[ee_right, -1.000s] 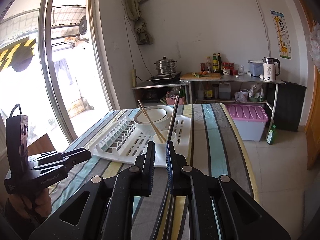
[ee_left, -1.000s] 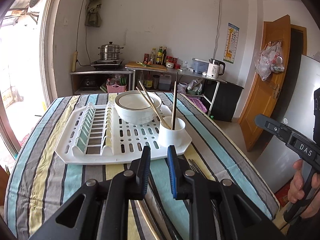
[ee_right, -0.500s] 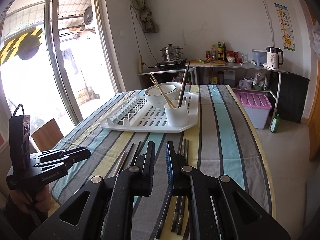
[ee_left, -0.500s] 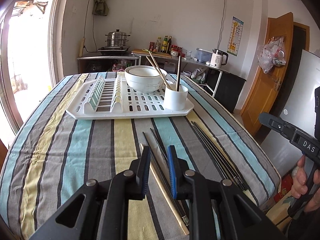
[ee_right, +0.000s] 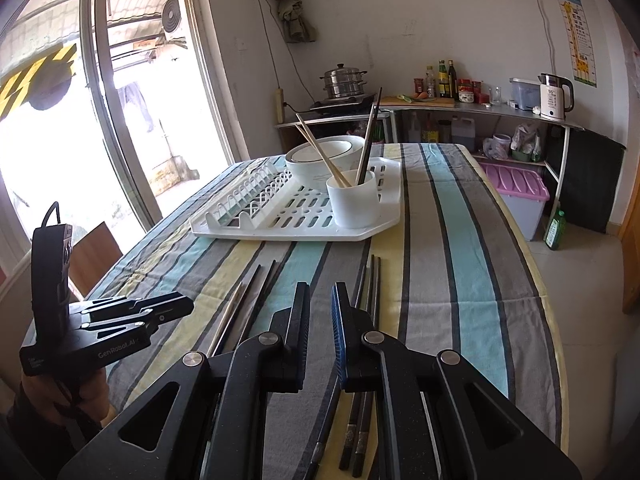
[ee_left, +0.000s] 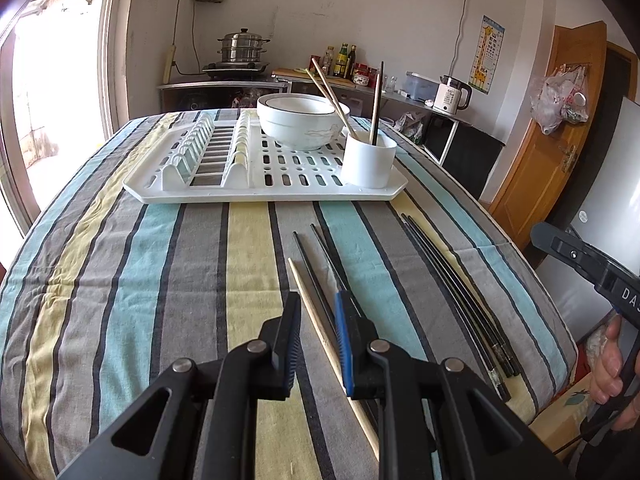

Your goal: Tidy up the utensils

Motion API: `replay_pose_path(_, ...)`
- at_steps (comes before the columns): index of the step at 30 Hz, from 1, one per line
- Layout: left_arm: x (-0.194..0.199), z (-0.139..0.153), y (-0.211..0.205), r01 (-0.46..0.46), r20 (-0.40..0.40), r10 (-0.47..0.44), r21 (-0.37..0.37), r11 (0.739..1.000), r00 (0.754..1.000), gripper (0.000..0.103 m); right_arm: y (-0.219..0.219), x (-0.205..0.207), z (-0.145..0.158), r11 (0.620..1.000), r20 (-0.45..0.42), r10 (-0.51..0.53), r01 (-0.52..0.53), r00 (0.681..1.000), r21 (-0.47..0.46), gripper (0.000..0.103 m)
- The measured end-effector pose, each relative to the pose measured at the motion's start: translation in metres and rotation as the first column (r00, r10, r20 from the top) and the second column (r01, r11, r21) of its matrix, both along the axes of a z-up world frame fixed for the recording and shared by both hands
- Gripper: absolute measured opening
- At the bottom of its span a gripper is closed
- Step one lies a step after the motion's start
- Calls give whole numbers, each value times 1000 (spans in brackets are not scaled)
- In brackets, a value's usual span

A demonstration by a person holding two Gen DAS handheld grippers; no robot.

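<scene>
A white cup (ee_left: 369, 159) (ee_right: 353, 198) with several chopsticks in it stands at the near right corner of a white drying rack (ee_left: 256, 168) (ee_right: 280, 216). Loose chopsticks lie on the striped tablecloth: a wooden one (ee_left: 320, 322) with black ones (ee_left: 310, 270) by it, and a black bundle (ee_left: 456, 292) (ee_right: 370, 280) to the right. My left gripper (ee_left: 317, 312) hovers over the wooden and black chopsticks, narrowly open and empty. My right gripper (ee_right: 320, 292) hovers over the black bundle, narrowly open and empty.
A white bowl (ee_left: 302, 120) sits on the rack behind the cup. The table's right edge (ee_left: 552, 304) drops off near the black bundle. A counter with a steel pot (ee_left: 242, 46), bottles and a kettle (ee_left: 452, 94) stands against the far wall.
Both grippers have drawn back and down from the rack toward the near part of the table. The loose chopsticks have come into view under them.
</scene>
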State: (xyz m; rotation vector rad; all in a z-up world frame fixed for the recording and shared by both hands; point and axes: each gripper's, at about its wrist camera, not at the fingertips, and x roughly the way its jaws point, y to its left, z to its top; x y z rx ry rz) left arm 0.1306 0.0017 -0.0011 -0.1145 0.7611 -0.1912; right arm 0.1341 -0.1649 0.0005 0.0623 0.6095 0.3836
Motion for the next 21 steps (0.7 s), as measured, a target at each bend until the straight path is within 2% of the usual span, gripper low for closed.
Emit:
replay_pose_path(10,32,-25,0,-29,-90,28,-3,1000,996,18,13,40,-29,997,-103,16,-24,995,-78,11)
replay_pose_path(21,49,-36,3,-44,-134,43,-6,999,990,18,24,77,-58,989,-202,19,-49,979,-141,12)
